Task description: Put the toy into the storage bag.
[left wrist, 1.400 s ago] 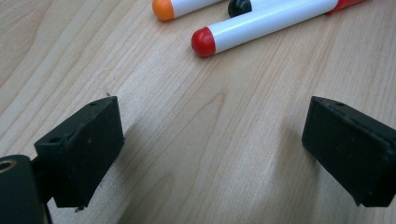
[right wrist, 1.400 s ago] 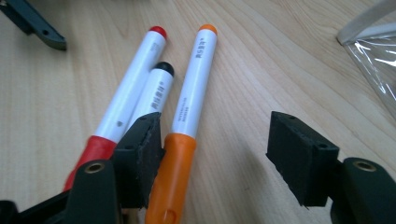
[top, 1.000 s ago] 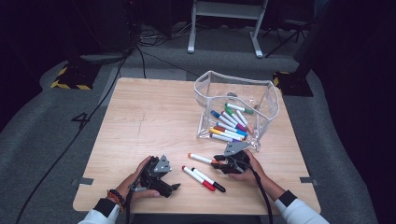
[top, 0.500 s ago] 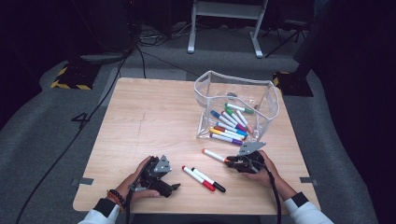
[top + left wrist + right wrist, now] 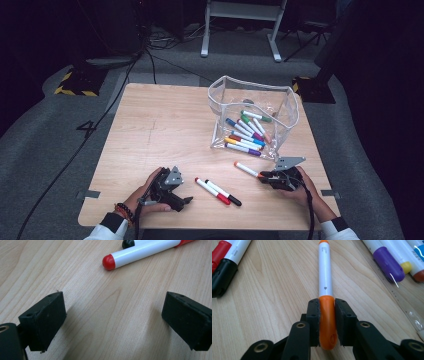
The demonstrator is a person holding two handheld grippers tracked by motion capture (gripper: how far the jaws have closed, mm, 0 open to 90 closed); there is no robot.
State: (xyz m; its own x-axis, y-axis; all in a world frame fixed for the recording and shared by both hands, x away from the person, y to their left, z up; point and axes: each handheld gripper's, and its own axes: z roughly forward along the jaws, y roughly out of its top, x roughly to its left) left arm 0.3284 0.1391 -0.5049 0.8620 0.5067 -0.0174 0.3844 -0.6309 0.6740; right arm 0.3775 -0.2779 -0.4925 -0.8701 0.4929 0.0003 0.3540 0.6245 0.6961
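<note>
Nearest the person, the left gripper lies low on the worktop, its fingers spread wide with only bare wood between them. The red marker and the black marker lie just ahead of it, toward one o'clock in the left gripper view.

At the right, the right gripper has just been closing, and its fingers now pinch the orange marker by its cap. The marker's long axis runs straight on from the fingers toward twelve o'clock in the right gripper view; in the high view it points toward ten o'clock from the hand, barrel low over the wood. The right hand lies flat and low, gripper nearly level.

Farther on, at about one o'clock from that hand, stands the clear pouch holding more markers. The right hand is the nearer to it, so I judge the carry falls to that hand, and the marker must swing round toward the pouch's open top
</note>
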